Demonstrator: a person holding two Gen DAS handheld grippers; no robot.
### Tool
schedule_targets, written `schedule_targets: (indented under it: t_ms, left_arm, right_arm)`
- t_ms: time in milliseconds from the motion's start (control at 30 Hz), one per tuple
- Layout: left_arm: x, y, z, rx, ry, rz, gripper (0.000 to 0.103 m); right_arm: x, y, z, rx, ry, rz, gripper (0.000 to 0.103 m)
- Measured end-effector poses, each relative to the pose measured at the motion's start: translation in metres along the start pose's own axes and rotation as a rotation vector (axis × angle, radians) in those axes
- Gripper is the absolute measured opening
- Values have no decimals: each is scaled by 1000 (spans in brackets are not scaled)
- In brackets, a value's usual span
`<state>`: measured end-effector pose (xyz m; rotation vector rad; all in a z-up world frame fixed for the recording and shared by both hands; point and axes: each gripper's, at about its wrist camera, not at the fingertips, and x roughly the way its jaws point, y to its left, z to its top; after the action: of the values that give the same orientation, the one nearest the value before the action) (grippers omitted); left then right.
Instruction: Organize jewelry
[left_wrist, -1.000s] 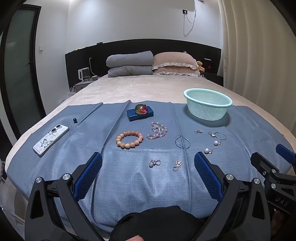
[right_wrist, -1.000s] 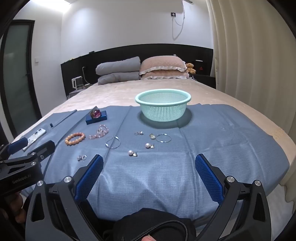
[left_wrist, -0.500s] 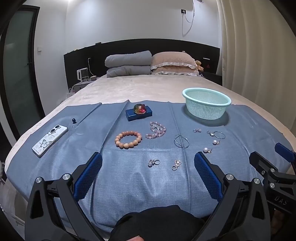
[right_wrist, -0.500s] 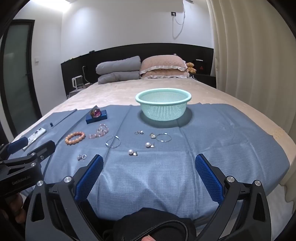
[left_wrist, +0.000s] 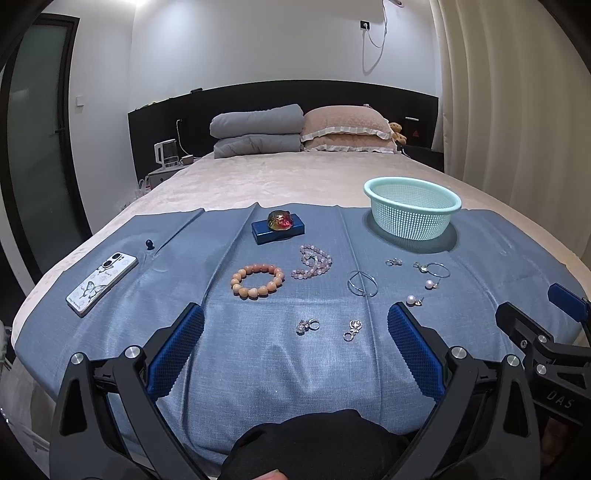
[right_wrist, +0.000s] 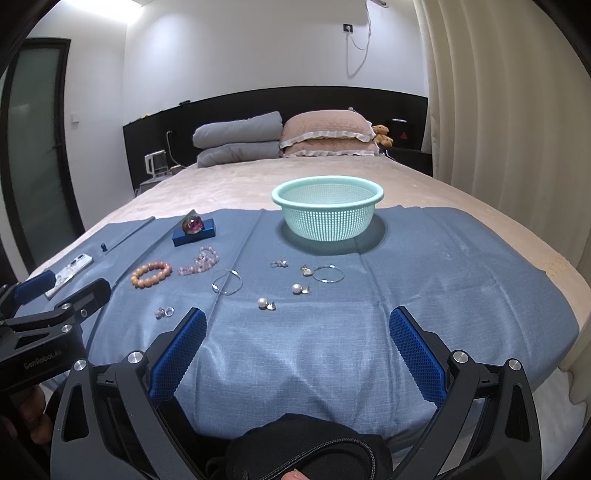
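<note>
Both the left gripper (left_wrist: 295, 343) and right gripper (right_wrist: 297, 341) have jaws wide apart, holding nothing. In front of the one mint-green plastic basket (left_wrist: 412, 211) on the blue cloth (left_wrist: 258, 365) lie two bead bracelets (left_wrist: 257, 280), two pearl earrings (right_wrist: 263, 303) and two thin wire hoops (right_wrist: 226, 282).

Both the left gripper (left_wrist: 295, 325) and right gripper (right_wrist: 297, 325) are matte black angular frames with silver round screws, carrying blue waffle-textured rubber finger pads (left_wrist: 176, 349), white lettering on their sides.
</note>
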<state>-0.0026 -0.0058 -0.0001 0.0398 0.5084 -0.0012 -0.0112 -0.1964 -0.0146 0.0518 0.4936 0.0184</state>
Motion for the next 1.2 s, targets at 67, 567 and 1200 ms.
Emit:
schedule_targets:
  t_ms: [67, 567, 1200]
  left_arm:
    - [-1, 0, 0, 3, 2, -2, 97]
    - [0, 0, 0, 6, 12, -5, 97]
    - [2, -1, -2, 11, 34, -15, 97]
  right_arm:
    - [0, 0, 0, 1, 0, 0, 95]
    - [0, 0, 0, -1, 3, 0, 95]
    - [0, 1, 0, -8, 9, -2, 95]
